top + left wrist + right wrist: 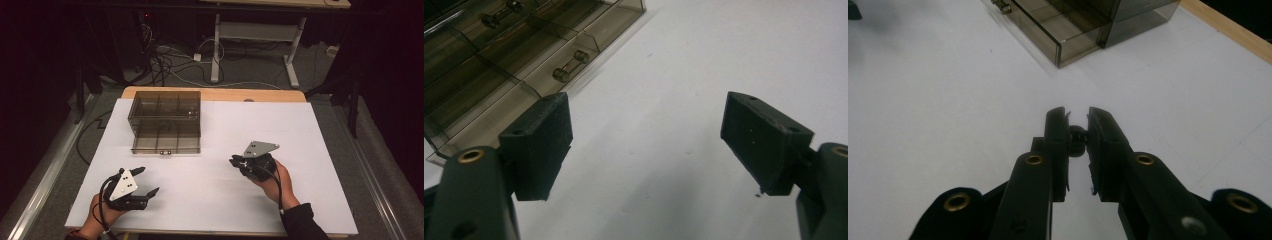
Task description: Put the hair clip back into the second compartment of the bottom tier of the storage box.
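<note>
The left gripper (148,181) rests low at the near left of the white table (300,150), its jaws spread wide with only bare surface between them. Just ahead of it and farther back stands the smoky clear drawer box (165,121), its lower drawer (166,142) pulled out toward the person; in the left gripper view a small metal handle (571,66) shows on the drawer front. To the right, well apart from the box, the right gripper (1077,134) is pinched nearly together on a small dark object (1077,137), a rounded bit gripped between the pads. By my reading the step in hand is carrying this piece toward the open drawer, so the next move calls for bringing it left and forward over one of the compartments, lowering it and letting the jaws part. What the piece actually is I cannot tell, since the pads cover most of it; in the high view the hand hides it. Whether the compartments already hold anything is hard to make out through the tinted walls
</note>
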Action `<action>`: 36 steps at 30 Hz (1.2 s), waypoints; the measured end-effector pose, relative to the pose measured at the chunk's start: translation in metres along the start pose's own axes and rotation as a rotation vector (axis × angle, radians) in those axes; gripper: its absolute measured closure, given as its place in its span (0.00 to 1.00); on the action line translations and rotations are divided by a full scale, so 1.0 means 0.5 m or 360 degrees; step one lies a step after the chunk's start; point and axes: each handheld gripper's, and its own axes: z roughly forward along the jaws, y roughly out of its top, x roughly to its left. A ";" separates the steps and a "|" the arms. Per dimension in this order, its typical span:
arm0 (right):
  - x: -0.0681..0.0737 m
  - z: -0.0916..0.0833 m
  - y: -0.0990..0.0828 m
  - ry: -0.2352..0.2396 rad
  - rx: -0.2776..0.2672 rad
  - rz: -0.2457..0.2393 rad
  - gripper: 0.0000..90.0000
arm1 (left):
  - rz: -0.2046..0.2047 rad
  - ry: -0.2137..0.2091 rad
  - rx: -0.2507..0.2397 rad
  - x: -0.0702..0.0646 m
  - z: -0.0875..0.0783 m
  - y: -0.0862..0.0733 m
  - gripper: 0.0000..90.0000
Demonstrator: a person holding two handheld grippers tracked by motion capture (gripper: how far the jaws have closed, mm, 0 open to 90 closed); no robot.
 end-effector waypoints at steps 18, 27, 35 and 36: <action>0.010 0.044 0.084 0.0080 -0.0085 -0.0052 0.89 | -0.0004 -0.0002 -0.0002 -0.001 -0.001 -0.001 0.22; 0.021 0.084 0.141 0.0105 -0.0111 -0.0120 0.89 | -0.0003 0.0006 -0.0001 0.001 -0.001 -0.001 0.22; 0.043 0.140 0.181 0.0144 -0.0096 -0.0171 0.89 | -0.0013 0.0006 -0.0013 0.002 -0.005 -0.002 0.22; 0.046 0.146 0.183 0.0148 -0.0097 -0.0171 0.89 | -0.0017 0.0007 -0.0017 0.002 -0.006 -0.003 0.22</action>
